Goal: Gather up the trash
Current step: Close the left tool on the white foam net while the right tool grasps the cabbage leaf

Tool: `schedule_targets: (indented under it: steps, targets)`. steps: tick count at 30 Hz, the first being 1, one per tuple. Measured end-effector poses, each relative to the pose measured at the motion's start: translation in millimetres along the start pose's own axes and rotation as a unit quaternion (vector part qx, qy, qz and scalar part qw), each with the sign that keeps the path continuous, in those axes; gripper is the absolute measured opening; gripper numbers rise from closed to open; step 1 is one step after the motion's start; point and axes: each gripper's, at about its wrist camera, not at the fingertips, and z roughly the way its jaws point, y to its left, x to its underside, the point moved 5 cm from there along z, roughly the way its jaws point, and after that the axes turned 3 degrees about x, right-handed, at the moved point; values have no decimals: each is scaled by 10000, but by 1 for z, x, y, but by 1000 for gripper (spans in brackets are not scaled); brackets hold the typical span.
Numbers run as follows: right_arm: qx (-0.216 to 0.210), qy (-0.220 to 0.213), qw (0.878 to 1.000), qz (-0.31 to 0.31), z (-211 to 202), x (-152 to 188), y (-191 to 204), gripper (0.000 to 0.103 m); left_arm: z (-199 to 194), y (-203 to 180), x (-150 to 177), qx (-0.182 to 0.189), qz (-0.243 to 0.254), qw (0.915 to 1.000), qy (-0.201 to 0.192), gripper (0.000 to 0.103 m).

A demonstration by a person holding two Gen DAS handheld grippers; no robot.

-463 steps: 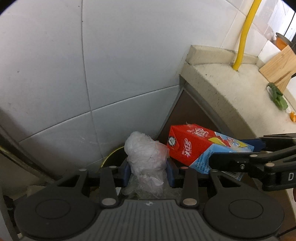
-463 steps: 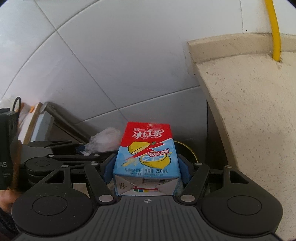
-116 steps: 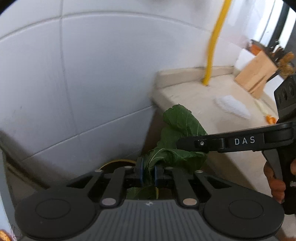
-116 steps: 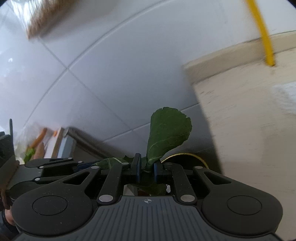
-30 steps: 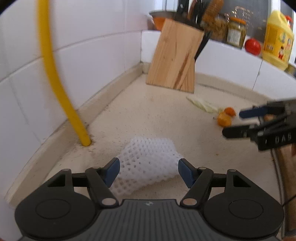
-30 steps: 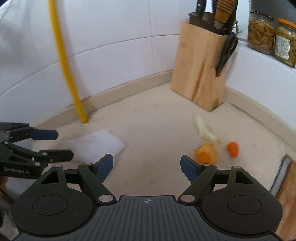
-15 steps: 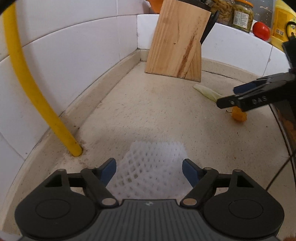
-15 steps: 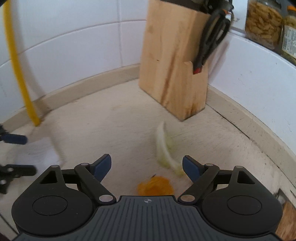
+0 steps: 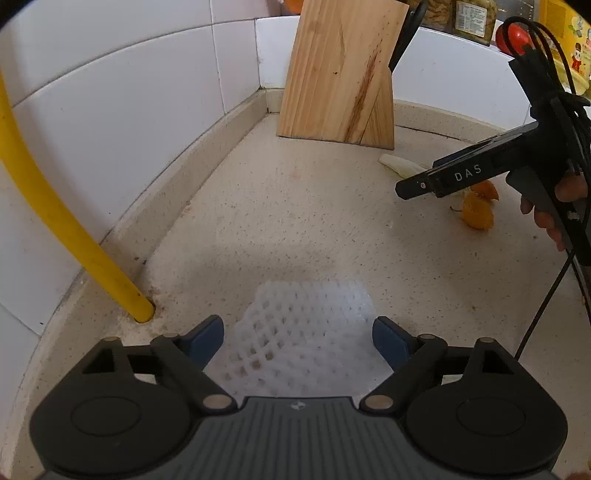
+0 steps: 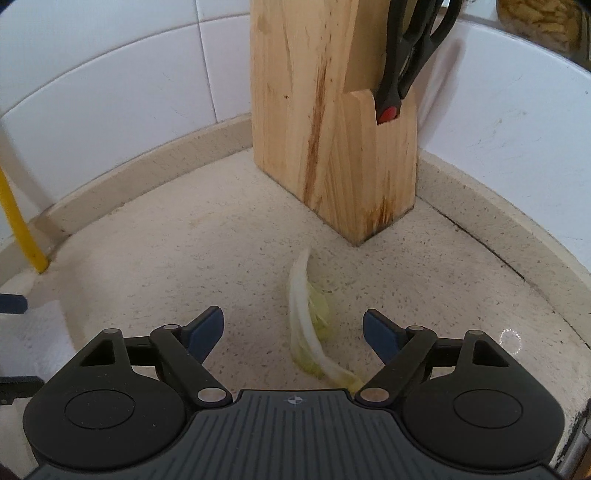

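Observation:
A white foam fruit net (image 9: 303,332) lies flat on the speckled counter, between the blue pads of my left gripper (image 9: 298,338). Its jaws are opening and the pads stand clear of the net on both sides. In the right wrist view a pale cabbage leaf strip (image 10: 308,328) lies on the counter between the wide-open fingers of my right gripper (image 10: 293,330), untouched. The left wrist view shows the right gripper (image 9: 480,173) hovering over that leaf (image 9: 400,166) and two orange peel scraps (image 9: 476,214). The net's edge (image 10: 44,343) shows at the far left of the right wrist view.
A wooden knife block (image 10: 332,129) with black scissors (image 10: 410,55) stands in the tiled corner just behind the leaf. A yellow pipe (image 9: 66,229) rises from the counter left of the net. Jars and a tomato (image 9: 513,35) sit on the ledge behind.
My left gripper came down over the net and its jaws widened. The right gripper moved forward towards the knife block, from above the orange scraps to astride the cabbage leaf.

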Motion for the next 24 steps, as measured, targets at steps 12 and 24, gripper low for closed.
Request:
schedule_targets:
  steps: [12,24]
  targets:
    - [-14,32,10000,3,-1,-5,10,37,2,3,1,-52,-153,9999,60,86]
    - [-692,66,9976,-55,-22,-1,50,12,-8,-1,3,132,-333,9994,-9,46]
